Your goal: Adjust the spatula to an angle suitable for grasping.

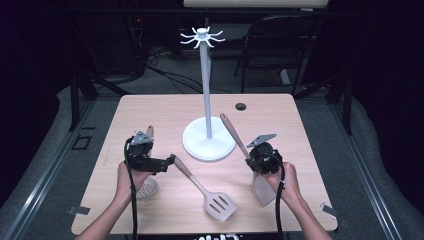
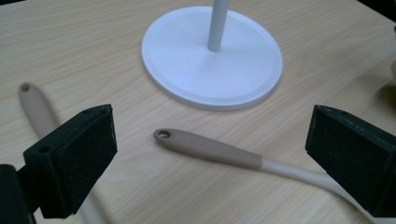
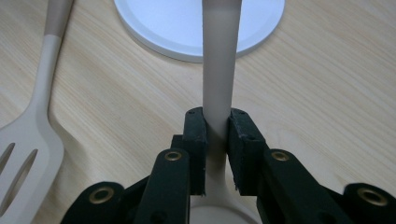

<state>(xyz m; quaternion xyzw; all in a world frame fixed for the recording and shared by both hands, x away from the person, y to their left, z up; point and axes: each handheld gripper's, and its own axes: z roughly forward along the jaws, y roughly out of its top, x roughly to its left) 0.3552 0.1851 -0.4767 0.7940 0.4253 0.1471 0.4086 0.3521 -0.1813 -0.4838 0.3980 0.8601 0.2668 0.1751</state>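
A beige slotted spatula [image 1: 212, 197] lies flat on the wooden table [image 1: 150, 107], its brown handle end [image 2: 205, 147] near the white stand's round base [image 1: 208, 142]. My left gripper [image 1: 170, 161] is open, its jaws wide apart on either side of that handle [image 2: 210, 140] without touching it. My right gripper [image 1: 250, 159] is shut on the handle [image 3: 219, 70] of a second beige utensil. That handle slants up toward the stand, and the utensil's broad head [image 1: 263, 192] hangs below the person's hand. In the right gripper view the pads [image 3: 240, 140] press the handle from both sides.
The stand's thin pole rises to a ring of hooks [image 1: 202, 37]. A perforated skimmer [image 1: 148, 188] lies under the left hand, its handle [image 2: 35, 107] pointing away. A dark round hole [image 1: 241, 106] sits near the table's far edge, with a chair [image 1: 280, 45] beyond.
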